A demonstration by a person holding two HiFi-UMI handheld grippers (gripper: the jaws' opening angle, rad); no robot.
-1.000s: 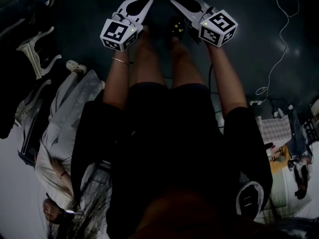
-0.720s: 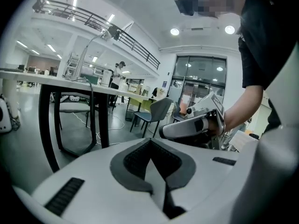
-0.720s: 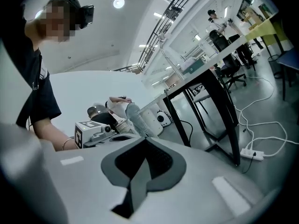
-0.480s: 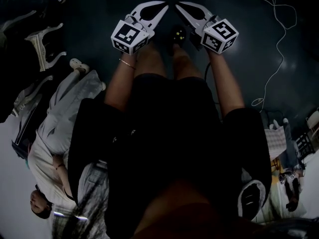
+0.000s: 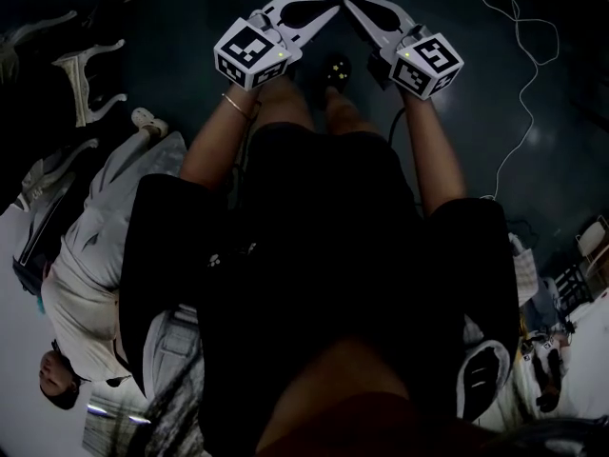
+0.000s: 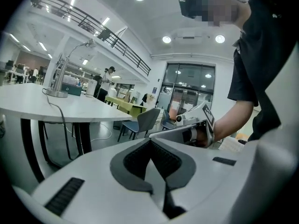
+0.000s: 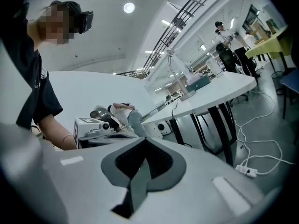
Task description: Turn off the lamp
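The lamp is a thin-armed desk lamp standing far off on a white table; whether it is lit I cannot tell. In the right gripper view the lamp stands on the same table, also far off. My left gripper and right gripper are held out in front of me over the dark floor, tips nearly meeting. Both are shut with nothing between the jaws. Each gripper view shows the other gripper: the right gripper and the left gripper.
A white cable trails over the dark floor at the right, and a small dark device lies by my feet. A bystander in a white shirt is at the left. A power strip lies under the table; chairs stand beyond.
Both grippers have moved further out from my body and their tips have come closer together. The jaws have stayed shut.
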